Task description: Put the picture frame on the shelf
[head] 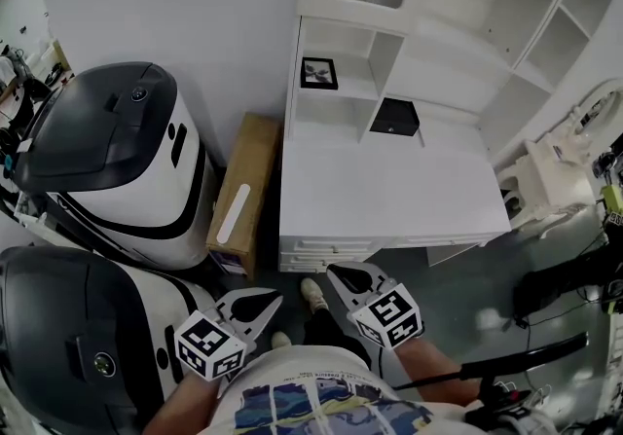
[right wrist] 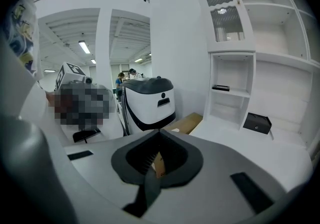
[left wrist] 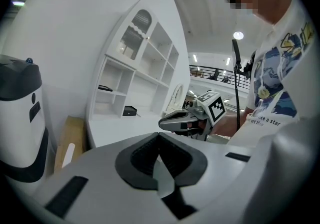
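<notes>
Left hand-held gripper and right hand-held gripper hover off the front edge of the white surface, jaws closed on nothing | surface bare save a black box at the back | picture frame lies flat, face up, in the shelf's left cubby; near-square, long axis unclear.

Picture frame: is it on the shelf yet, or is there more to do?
Done: the picture frame sits in a shelf compartment. In hand: nothing; the left gripper and right gripper are both shut and empty, close to the person's body. Left: nothing that shows.
</notes>
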